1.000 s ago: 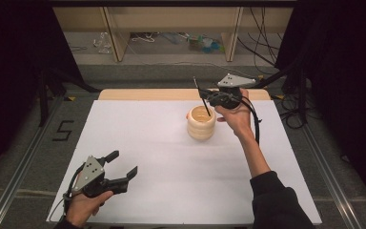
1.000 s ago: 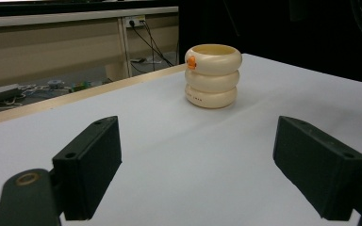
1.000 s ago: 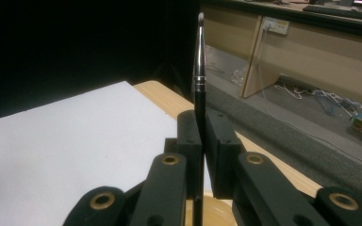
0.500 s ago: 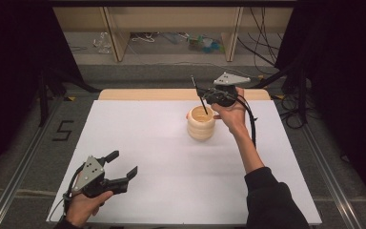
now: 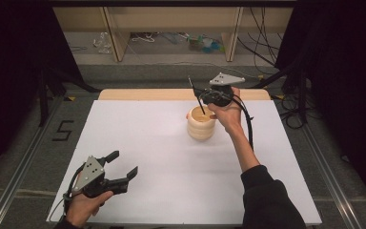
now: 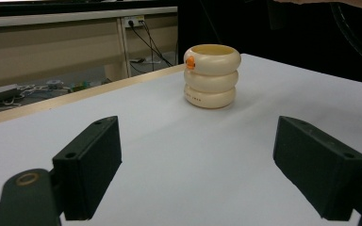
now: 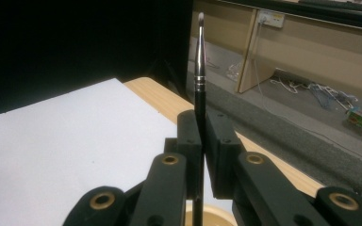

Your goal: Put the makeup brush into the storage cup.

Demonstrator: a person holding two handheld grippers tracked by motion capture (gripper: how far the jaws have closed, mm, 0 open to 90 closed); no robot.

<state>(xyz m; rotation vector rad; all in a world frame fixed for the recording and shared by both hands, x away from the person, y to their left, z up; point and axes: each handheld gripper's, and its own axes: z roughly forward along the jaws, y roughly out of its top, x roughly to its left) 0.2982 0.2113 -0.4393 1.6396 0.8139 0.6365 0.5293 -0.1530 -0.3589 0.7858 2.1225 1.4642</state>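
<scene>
Gripping the thin brush as before — right hand-held gripper clamped, unmoved above the cream cup — left hand-held gripper wide, empty.

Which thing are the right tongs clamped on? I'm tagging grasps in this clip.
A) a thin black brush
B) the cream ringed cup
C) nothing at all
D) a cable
A: in the right gripper view the right tongs are shut on the thin black brush, which stands with its tip up, its lower end over the cream ringed cup.
</scene>
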